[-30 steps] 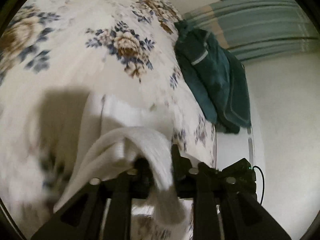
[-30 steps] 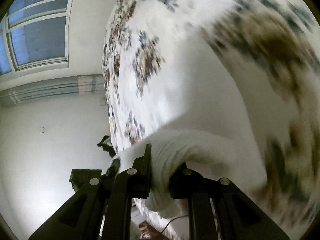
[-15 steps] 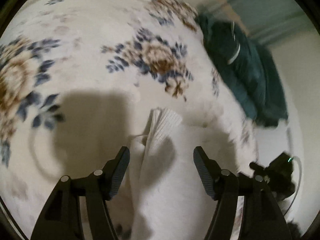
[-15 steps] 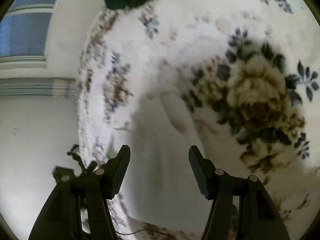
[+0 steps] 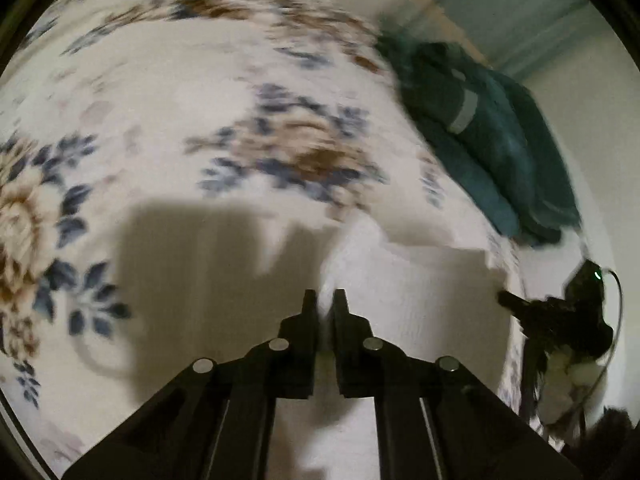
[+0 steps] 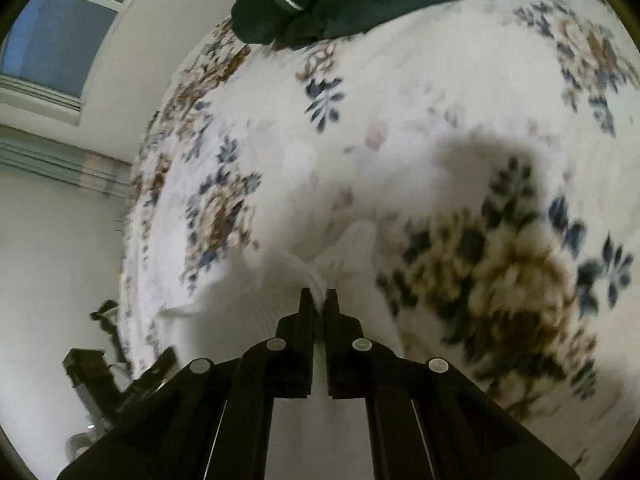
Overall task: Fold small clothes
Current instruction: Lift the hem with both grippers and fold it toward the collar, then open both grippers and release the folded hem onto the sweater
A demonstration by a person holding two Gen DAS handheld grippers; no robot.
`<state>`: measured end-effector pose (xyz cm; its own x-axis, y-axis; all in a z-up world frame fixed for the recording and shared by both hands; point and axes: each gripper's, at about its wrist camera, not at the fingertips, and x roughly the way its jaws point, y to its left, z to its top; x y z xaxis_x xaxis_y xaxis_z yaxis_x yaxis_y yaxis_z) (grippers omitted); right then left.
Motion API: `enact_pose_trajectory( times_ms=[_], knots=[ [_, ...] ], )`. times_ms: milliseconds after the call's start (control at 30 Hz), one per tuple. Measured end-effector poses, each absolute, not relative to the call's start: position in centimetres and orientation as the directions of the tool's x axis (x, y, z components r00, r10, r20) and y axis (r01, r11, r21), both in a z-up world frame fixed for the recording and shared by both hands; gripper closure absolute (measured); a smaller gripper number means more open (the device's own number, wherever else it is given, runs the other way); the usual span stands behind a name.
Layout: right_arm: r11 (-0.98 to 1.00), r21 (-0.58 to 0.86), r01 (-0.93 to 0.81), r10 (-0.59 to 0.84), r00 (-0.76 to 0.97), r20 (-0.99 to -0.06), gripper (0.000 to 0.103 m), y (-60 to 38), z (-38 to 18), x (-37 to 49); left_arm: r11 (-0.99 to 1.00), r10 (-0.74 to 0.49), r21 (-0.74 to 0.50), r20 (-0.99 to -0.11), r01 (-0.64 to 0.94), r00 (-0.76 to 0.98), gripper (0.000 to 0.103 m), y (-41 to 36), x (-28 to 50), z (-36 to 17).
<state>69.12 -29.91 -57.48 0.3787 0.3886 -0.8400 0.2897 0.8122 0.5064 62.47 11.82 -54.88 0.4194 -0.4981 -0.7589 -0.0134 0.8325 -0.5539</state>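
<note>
Jaws of both grippers stand pressed almost together, each pinching white fabric. On the left gripper (image 5: 323, 296) only a thin sliver of the white garment (image 5: 416, 292) shows between the black fingers, at the garment's left edge; the fabric runs on between and beneath the fingers toward the lower edge of that view. On the right gripper (image 6: 319, 295) a gathered, ribbed fold of the same white garment (image 6: 256, 300) bunches up right at the fingertips, and the cloth is caught between them.

The garment lies on a bed covered with a floral bedspread (image 5: 160, 92), cream with blue and brown flowers. In the left wrist view it spreads from the fingertips to the right, as far as the bed's right-hand edge, where its upper right corner shows a squared outline. In the right wrist view it lies low in the picture, spreading left from the fingertips toward the bed's edge. Both views are blurred, so finer folds cannot be told.

A dark teal garment (image 5: 488, 140) with a pale stripe lies heaped on the bed well beyond the white one. The right gripper appears at the right border of the left wrist view, off the bed's edge. A window (image 6: 60, 36) shows in the upper left of the right wrist view.
</note>
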Motion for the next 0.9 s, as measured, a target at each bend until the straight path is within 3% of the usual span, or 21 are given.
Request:
enact_pose_trajectory(
  times_ms=[200,267,300,333,400,433,667,733,767,800,833,900],
  knots=[
    [0.849,0.434,0.301,0.378,0.227,-0.897,0.098,-28.8,-61.9,72.9,0.829,-0.517,-0.557,-0.799,-0.054,0.308,0.099,11.2,64.9,-58.6],
    [0.817,0.482,0.317,0.434,0.213,-0.875,0.092,-29.6,-62.1,72.2,0.796,-0.561,-0.602,-0.772,-0.061,0.3,0.091,11.7,64.0,-58.1],
    [0.803,0.503,0.319,0.458,0.21,-0.864,0.071,-30.2,-61.9,71.4,0.78,-0.576,-0.621,-0.76,-0.075,0.303,0.076,12.1,63.3,-57.8],
    [0.783,0.537,0.313,0.494,0.211,-0.843,0.041,-30.9,-61.6,70.2,0.74,-0.615,-0.667,-0.722,-0.085,0.316,0.054,13.0,61.9,-57.4],
    [0.734,0.612,0.295,0.573,0.214,-0.791,0.018,-31.9,-61.5,67.6,0.683,-0.655,-0.722,-0.673,-0.11,0.344,0.034,14.2,59.7,-57.3],
    [0.713,0.637,0.294,0.607,0.197,-0.77,0.017,-32.3,-61.9,66.3,0.625,-0.696,-0.769,-0.626,-0.132,0.353,0.034,14.8,58.2,-57.8],
    [0.537,0.777,0.329,0.824,-0.006,-0.566,0.013,-28.8,-70.9,60.9,0.552,-0.799,-0.821,-0.571,-0.147,0.188,0.034,10.5,56.6,-62.5],
    [0.533,0.786,0.313,0.828,-0.001,-0.561,0.012,-27.9,-71.5,61.1,0.583,-0.786,-0.806,-0.59,-0.096,0.184,0.038,8.9,56.7,-62.0],
    [0.522,0.794,0.311,0.829,0.036,-0.559,0.013,-27.8,-71.4,61.2,0.604,-0.773,-0.794,-0.605,-0.071,0.19,0.047,8.3,56.8,-61.5],
    [0.523,0.795,0.308,0.828,0.04,-0.56,0.028,-27.6,-71.2,61.2,0.618,-0.765,-0.784,-0.616,-0.057,0.19,0.067,8.0,56.7,-61.0],
    [0.525,0.797,0.299,0.828,0.041,-0.56,0.051,-27.6,-70.8,61.1,0.62,-0.761,-0.783,-0.616,-0.051,0.203,0.071,8.0,56.6,-60.5],
    [0.527,0.802,0.28,0.824,0.062,-0.563,0.059,-27.9,-69.3,60.4,0.612,-0.761,-0.789,-0.605,-0.05,0.234,0.075,8.6,56.1,-59.2]
  ],
)
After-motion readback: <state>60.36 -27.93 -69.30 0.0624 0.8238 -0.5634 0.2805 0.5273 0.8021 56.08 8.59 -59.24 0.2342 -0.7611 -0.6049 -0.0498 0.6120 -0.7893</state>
